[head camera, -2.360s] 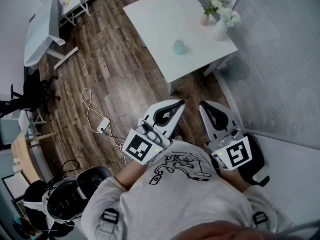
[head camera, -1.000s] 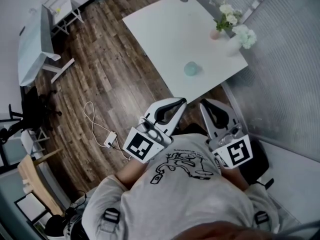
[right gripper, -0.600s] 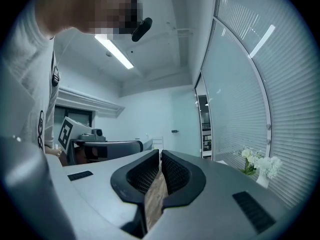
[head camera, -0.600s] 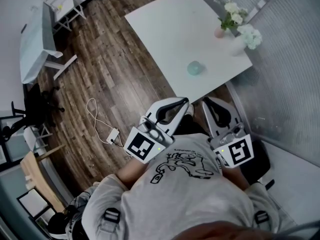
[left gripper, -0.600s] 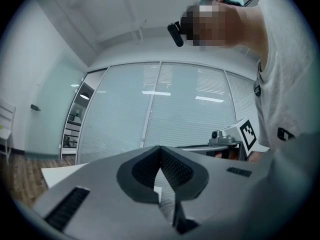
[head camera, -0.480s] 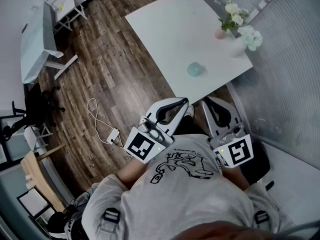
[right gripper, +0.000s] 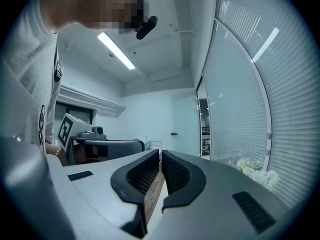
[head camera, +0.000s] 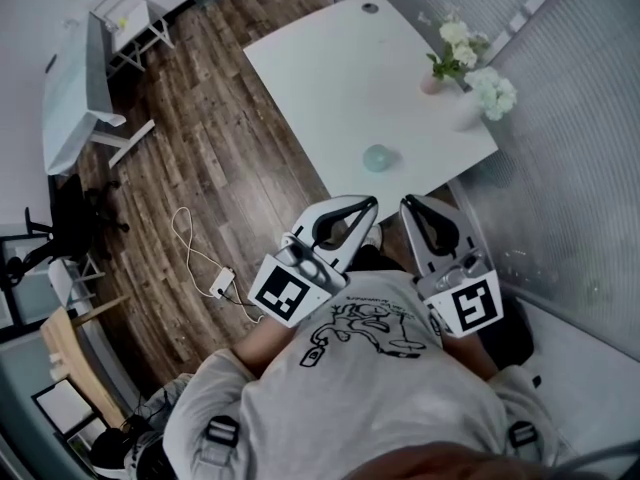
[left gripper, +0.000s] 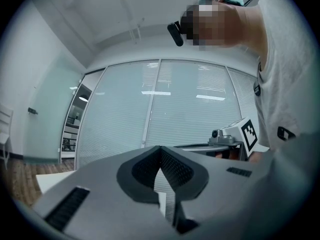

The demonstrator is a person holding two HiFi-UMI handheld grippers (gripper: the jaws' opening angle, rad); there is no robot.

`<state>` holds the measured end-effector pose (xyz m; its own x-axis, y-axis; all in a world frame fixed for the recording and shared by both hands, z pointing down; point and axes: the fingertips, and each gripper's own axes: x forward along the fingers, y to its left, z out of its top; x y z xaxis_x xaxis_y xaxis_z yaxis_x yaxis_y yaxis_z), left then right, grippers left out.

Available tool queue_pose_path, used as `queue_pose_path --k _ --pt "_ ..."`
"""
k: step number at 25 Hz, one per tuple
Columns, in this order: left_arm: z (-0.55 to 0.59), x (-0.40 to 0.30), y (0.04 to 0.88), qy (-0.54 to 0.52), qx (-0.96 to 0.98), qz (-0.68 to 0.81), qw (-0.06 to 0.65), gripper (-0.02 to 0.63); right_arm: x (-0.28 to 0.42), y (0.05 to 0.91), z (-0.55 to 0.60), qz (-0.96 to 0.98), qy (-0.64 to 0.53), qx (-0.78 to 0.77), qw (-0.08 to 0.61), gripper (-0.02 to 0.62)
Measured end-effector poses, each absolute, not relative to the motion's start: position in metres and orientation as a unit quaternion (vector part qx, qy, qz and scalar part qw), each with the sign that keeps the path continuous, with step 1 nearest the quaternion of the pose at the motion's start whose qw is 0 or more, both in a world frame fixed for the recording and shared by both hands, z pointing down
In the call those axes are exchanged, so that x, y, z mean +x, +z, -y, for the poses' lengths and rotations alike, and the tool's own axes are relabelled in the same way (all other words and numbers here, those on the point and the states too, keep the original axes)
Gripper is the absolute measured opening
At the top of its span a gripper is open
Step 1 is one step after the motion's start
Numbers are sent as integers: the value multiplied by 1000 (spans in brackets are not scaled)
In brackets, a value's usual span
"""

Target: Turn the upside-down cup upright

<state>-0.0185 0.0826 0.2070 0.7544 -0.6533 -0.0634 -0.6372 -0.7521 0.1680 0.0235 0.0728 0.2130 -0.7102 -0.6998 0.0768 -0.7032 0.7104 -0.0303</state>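
Note:
A pale teal cup (head camera: 378, 157) stands upside-down on the white table (head camera: 330, 68), close to the table's near edge. My left gripper (head camera: 366, 206) and right gripper (head camera: 408, 206) are held side by side near the person's chest, pointing level toward the table and short of its edge. Both are shut with nothing between the jaws. The left gripper view shows its own closed jaws against a glass wall, with the right gripper (left gripper: 235, 139) beside them. The cup shows in neither gripper view.
A pink pot of white flowers (head camera: 448, 50) and a white vase (head camera: 488, 90) stand at the table's far right. A frosted glass wall (head camera: 580, 168) runs along the right. On the wood floor lie a power strip and cable (head camera: 222, 280); another white desk (head camera: 75, 78) is far left.
The table and cup have drawn closer to both grippers in the head view. The grippers stay shut and side by side.

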Motion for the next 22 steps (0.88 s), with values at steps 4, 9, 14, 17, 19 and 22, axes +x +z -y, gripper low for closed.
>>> queue_pose_path --k 4,9,14,17,19,22 --pt "-66 -6 208 -56 933 348 67 3 36 212 -56 926 23 376 30 41" --pt "-46 9 207 -54 932 352 65 2 50 209 -36 927 18 372 30 41" --pt "-33 20 210 -51 930 359 65 3 60 212 -23 931 16 364 32 41" --pt "-26 24 214 -49 927 366 72 3 63 216 -18 933 17 356 39 41" --pt "-22 27 217 -47 924 371 77 3 65 220 -15 935 21 351 40 41" --pt "-20 29 223 -47 922 377 79 3 67 226 -13 937 23 347 41 41"
